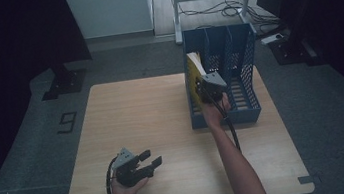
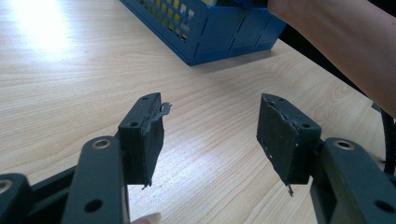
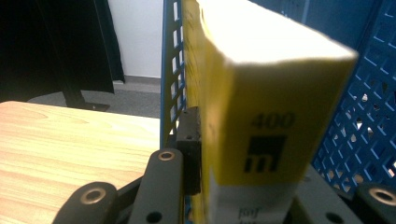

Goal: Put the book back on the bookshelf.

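My right tool [image 1: 207, 88] is clamped on the thick yellow book [image 3: 261, 93], which stands upright in the left slot of the blue perforated plastic file rack [image 1: 243, 57]. I judge it as good as seated; letting go is what's left. My left tool [image 1: 141, 165] rests released, jaws apart, on the pale wooden counter [image 1: 137, 116]. Around it: grey floor, dark curtains, cables.

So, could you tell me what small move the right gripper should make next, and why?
Probably lower the book further into the rack's leftmost slot. The right gripper is clamped on it, and it stands upright against the left wall, its top above the rim.
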Tool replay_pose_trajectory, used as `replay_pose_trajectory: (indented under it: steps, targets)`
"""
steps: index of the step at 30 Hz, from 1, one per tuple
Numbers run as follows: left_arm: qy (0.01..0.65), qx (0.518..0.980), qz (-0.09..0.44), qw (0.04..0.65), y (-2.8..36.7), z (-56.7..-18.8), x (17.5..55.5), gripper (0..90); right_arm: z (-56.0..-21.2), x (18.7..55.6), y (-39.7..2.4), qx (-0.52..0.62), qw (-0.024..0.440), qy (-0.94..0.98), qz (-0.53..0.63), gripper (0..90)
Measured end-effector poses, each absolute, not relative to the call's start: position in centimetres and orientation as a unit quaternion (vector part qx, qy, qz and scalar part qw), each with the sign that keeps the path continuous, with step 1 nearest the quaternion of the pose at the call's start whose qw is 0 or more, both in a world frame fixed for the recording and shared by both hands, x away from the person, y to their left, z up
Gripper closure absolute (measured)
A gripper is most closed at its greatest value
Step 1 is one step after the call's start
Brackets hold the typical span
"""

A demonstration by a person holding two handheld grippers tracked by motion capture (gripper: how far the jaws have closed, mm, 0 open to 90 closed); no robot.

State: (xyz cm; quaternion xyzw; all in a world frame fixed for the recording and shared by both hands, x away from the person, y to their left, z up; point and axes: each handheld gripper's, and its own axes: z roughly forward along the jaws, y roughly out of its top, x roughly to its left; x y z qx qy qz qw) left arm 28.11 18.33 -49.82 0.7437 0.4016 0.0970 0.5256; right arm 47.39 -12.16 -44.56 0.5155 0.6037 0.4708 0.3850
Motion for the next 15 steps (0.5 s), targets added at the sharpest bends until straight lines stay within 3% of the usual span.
replay_pose_trajectory:
  steps: [15]
  targets:
    - [0.401,0.747,0.092,0.522,18.08,-49.96,28.16,41.0,-44.17,47.58,-12.47,0.503,0.371,0.619,0.475,68.8]
